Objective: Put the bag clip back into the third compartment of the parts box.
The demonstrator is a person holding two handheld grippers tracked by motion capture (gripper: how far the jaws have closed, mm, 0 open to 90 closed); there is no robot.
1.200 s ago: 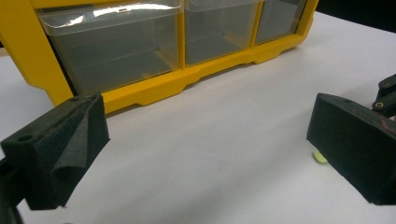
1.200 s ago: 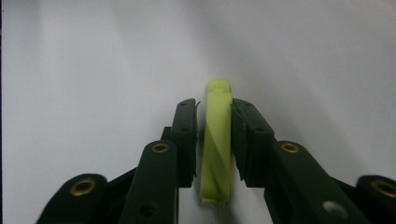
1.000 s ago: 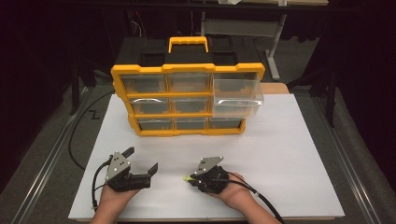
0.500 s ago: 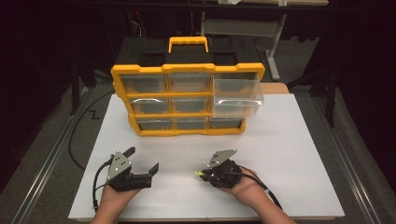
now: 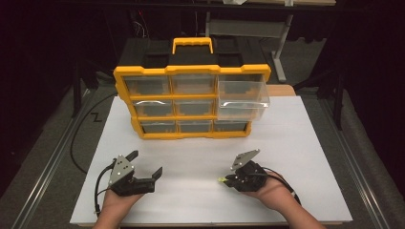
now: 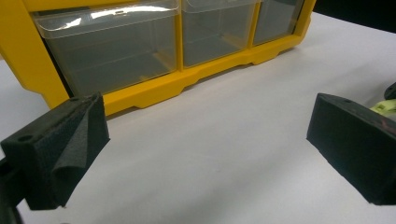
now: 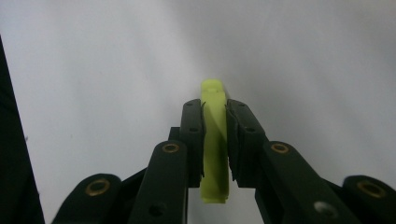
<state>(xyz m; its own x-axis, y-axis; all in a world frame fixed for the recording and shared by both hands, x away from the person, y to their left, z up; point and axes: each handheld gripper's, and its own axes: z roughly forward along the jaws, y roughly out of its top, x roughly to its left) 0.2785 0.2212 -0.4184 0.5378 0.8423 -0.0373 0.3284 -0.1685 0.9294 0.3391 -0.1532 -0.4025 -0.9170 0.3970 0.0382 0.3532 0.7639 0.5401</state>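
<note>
The left gripper rested low over the white desk near its front edge, jaws spread wide with nothing between them. Behind it stood the yellow drawer organizer, its upper right clear drawer pulled out. To the right, the right gripper was clamped on a small yellow-green piece, held just above the desk.
</note>
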